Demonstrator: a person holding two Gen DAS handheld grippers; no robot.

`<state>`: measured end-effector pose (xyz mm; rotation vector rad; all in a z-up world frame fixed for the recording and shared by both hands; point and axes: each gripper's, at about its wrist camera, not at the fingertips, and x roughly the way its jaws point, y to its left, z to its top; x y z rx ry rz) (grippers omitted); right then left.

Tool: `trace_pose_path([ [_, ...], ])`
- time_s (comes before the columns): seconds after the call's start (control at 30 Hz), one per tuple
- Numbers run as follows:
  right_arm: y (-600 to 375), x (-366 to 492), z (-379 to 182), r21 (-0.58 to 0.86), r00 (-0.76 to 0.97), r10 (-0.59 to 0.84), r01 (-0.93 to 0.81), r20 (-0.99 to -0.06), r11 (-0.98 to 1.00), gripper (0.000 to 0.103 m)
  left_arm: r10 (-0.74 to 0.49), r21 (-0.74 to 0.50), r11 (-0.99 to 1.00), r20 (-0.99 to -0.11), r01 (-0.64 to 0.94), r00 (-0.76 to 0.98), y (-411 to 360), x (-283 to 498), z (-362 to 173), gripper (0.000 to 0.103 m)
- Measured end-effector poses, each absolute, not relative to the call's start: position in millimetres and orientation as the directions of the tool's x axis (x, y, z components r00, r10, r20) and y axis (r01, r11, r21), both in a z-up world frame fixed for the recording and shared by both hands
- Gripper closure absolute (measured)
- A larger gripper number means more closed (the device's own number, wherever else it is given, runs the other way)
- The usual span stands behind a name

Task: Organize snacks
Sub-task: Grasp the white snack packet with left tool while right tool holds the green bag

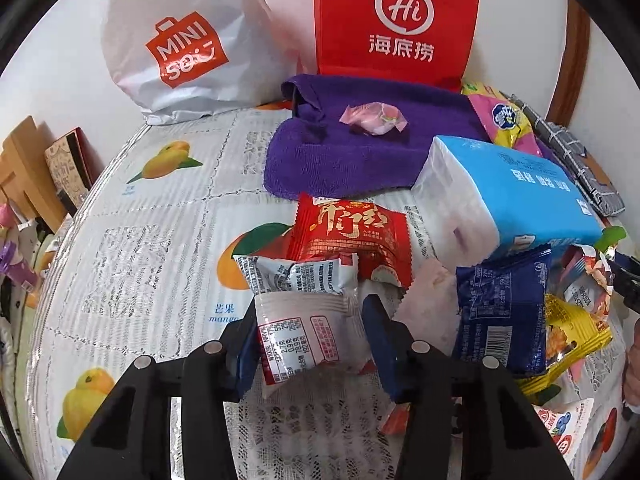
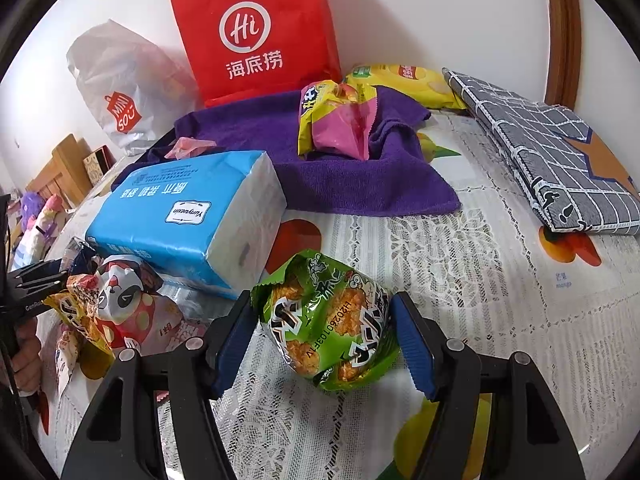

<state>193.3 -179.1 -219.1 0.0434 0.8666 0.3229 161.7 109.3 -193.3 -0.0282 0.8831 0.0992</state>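
My left gripper (image 1: 310,340) is shut on a white snack packet with a red label (image 1: 304,336), held just above the tablecloth. Ahead of it lie a silver packet (image 1: 296,274) and a red packet (image 1: 352,236). A dark blue packet (image 1: 500,312) and a yellow packet (image 1: 572,340) lie to its right. My right gripper (image 2: 324,340) is shut on a green rice-cracker packet (image 2: 326,320). A panda packet (image 2: 124,300) and other snacks lie to its left. A pink candy (image 1: 374,118) rests on the purple towel (image 1: 352,148). A pink-and-yellow packet (image 2: 340,120) lies on the towel (image 2: 360,176).
A blue tissue pack (image 1: 508,196) (image 2: 192,216) lies mid-table. A red paper bag (image 1: 396,20) (image 2: 256,32) and a white Miniso bag (image 1: 184,44) (image 2: 124,92) stand against the back wall. A checked folded cloth (image 2: 552,164) and a yellow chip bag (image 2: 404,80) lie far right.
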Motion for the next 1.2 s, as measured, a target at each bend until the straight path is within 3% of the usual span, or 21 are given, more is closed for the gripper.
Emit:
trace_pose_path([
  [0.77,-180,194,-222,0.206,0.585,0.325,-0.262,-0.743,0.943,0.032,0.063,-0.004,0.994,-0.774,-0.105,0.63,111,163,-194,0.055],
  [1.2,-168,193,-220,0.111,0.591,0.264,-0.282,-0.763,0.953,0.033,0.081,0.017,0.994,-0.775,-0.107,0.626,108,164,-194,0.054],
])
